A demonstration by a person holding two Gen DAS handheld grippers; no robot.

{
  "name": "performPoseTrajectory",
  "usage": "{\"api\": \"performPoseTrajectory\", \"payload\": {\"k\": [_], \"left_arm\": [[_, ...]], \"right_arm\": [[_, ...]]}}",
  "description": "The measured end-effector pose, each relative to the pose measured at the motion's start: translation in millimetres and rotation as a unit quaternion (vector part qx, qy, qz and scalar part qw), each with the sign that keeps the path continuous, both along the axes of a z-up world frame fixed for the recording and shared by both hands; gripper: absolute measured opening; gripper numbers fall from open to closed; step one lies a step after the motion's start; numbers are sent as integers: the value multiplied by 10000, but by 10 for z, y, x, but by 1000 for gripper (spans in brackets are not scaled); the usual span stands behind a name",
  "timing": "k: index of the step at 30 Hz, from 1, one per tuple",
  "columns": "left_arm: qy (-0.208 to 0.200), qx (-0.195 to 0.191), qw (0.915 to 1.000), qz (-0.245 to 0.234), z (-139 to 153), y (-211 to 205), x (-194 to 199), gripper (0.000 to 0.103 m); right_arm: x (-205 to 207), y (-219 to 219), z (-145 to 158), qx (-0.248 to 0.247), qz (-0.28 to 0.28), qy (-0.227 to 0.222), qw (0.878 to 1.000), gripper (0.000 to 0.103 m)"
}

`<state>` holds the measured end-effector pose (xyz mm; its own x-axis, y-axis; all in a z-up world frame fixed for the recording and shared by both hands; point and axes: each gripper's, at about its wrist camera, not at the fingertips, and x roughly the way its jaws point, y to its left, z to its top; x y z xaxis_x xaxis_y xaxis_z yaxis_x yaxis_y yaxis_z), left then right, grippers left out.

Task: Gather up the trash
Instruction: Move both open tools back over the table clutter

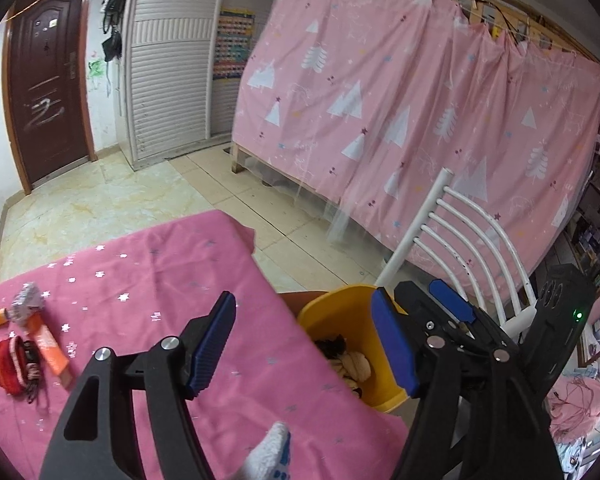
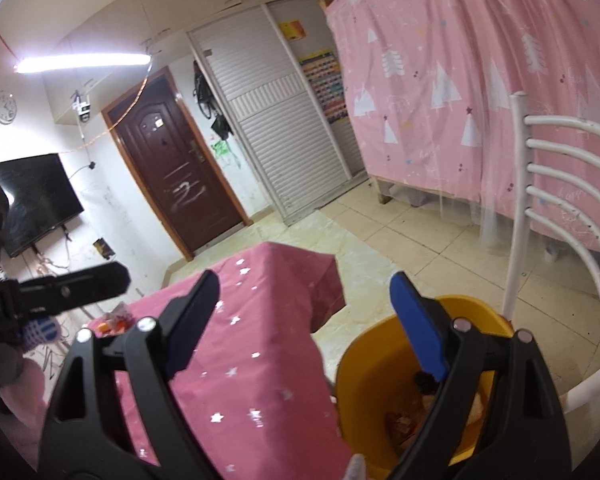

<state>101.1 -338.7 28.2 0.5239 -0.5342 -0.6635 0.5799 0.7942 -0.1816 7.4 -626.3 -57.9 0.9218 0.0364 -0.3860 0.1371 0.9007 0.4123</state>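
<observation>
Trash (image 1: 24,340) — an orange tube, crumpled foil, an orange pack and a red pouch with a dark cord — lies in a loose cluster at the far left of the bench (image 1: 148,280), well apart from both tools. The yellow bin (image 1: 340,304) sits just off the bench's right edge, on a chair seat I think, already holding some scraps.

Left tool (image 1: 304,344) hangs over the bench's right edge and the bin rim, jaws wide apart, nothing between them. Right tool (image 2: 304,328) also gapes empty, one finger above the bin (image 2: 384,360), the other over the bench (image 2: 236,360).

Risks, my read: the bin is light and near an edge — a bump from either tool could tip it or shove it off. Both tools crowd together here, so they may clash. The cord could snag and drag the pouch. Small items pinched near the bench's left edge might slide off, and the loose cloth could bunch under a finger.

Room: open cloth between bin and trash, a clear sweep leftward. The white chair back (image 1: 472,240) blocks the right.
</observation>
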Motion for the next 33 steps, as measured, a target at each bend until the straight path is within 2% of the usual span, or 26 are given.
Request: {"api": "performPoseTrajectory", "payload": {"k": [10,15,23,28,33], "left_arm": [[-90,-69,9986,525,55,778,172,68],[-39,-44,9957,923,-13,1260,340,70],[70,-43,9899,1417,-165,1986,557,71],[155,52,9837,1790,-283,2403,736,71],[308,337,9733,2249,-486,2731,937,71]], "right_arm": [[307,628,163,-335,619,128,9974,84],[465,929,209,-511,892,197,9945,88],[690,1371,220,-771,1200,375,9891,88],[823,1635,227,-935,1365,441,9852,88],[953,1895,214,-1090,1585,514,9800,88]]}}
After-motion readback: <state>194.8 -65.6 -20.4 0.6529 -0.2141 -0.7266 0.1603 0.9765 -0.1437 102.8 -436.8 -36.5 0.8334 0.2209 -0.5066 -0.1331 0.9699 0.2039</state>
